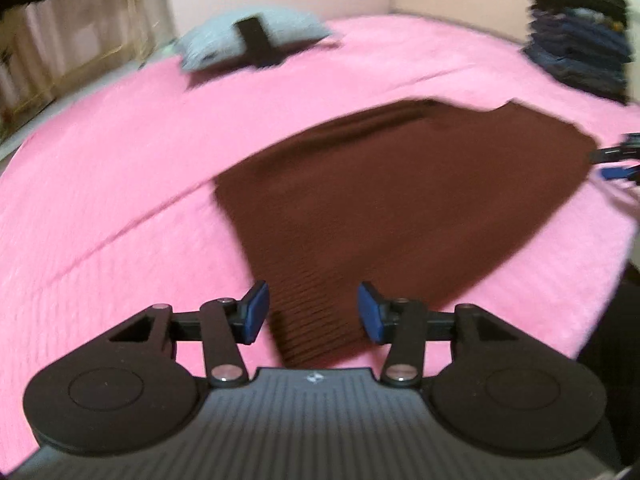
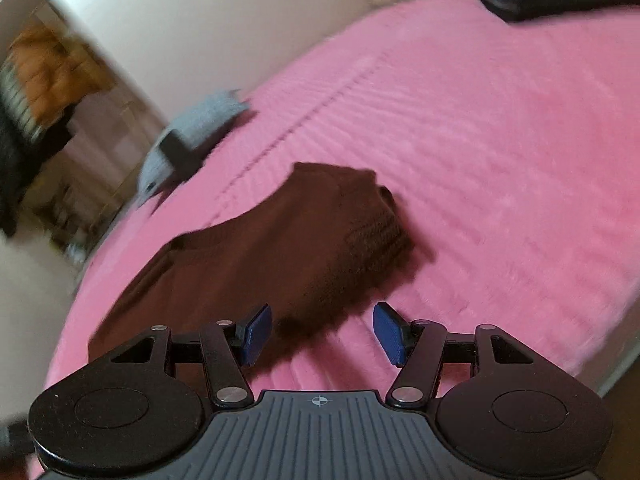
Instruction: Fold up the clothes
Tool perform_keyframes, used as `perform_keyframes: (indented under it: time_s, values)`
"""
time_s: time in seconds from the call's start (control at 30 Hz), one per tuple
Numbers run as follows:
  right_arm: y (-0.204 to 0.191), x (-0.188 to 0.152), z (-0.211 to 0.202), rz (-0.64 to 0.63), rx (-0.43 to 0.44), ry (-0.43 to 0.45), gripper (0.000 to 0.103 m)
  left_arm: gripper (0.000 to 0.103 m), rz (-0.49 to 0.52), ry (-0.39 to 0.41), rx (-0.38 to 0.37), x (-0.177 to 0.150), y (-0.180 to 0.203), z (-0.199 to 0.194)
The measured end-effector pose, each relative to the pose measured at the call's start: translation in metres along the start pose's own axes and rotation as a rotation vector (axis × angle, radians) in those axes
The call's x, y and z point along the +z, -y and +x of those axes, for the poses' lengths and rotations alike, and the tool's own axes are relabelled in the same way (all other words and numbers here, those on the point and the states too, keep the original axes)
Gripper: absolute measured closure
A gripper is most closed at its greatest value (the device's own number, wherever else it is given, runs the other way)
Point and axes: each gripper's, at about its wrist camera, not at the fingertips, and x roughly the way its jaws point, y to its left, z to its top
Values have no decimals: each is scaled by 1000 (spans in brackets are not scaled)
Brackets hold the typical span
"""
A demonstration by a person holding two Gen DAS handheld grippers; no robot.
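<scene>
Bed point(image 1: 120, 168), covered w/ pink ribbed blanket, is seen filling both views; frames blurred.

Brown knit sweater point(image 1: 400, 208) is laid on the blanket near the bed's front edge, partly folded. In left wrist view its ribbed hem is seen nearest the camera, reaching toward the front edge. In right wrist view a ribbed cuff/sleeve end point(image 2: 376, 232) is seen folded over onto the body, on the side away from the front edge.

Stack of dark folded clothes point(image 1: 580, 36) is seen toward the far right corner of the bed, well apart from the sweater.

Grey pillow point(image 1: 256, 36) w/ a dark object on it lies at the far left edge.

Left gripper point(image 1: 314, 312): jaws spread wide, nothing held; positioned over the sweater's hem; contact w/ fabric can't be told.

Right gripper point(image 2: 322, 334): jaws spread wide, nothing held; positioned at the sweater's near edge, one blue pad over fabric, the other over blanket.
</scene>
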Motion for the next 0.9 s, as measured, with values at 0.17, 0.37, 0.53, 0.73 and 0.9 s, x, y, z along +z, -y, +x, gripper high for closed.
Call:
perform_keyframes:
  time_s: [0.17,0.37,0.53,0.73,0.9]
  values:
    - [4,11,14,164,-14,105,44,58,73,24,-69,0,29,1]
    - [-7,29,29,182,-9,130,97,58,107,-47,-70,-23,39,19]
    - [-130,-28,32,-333,166,163,97,58,45,-4,-29,-44,22,-10]
    - [-278,-97,37,-958,377,192,97,58,-120,43,78,-77,-27,-62]
    - [-315,-202,88,-1422,358,6,96,58,-168,23,133,-98,-51,-86]
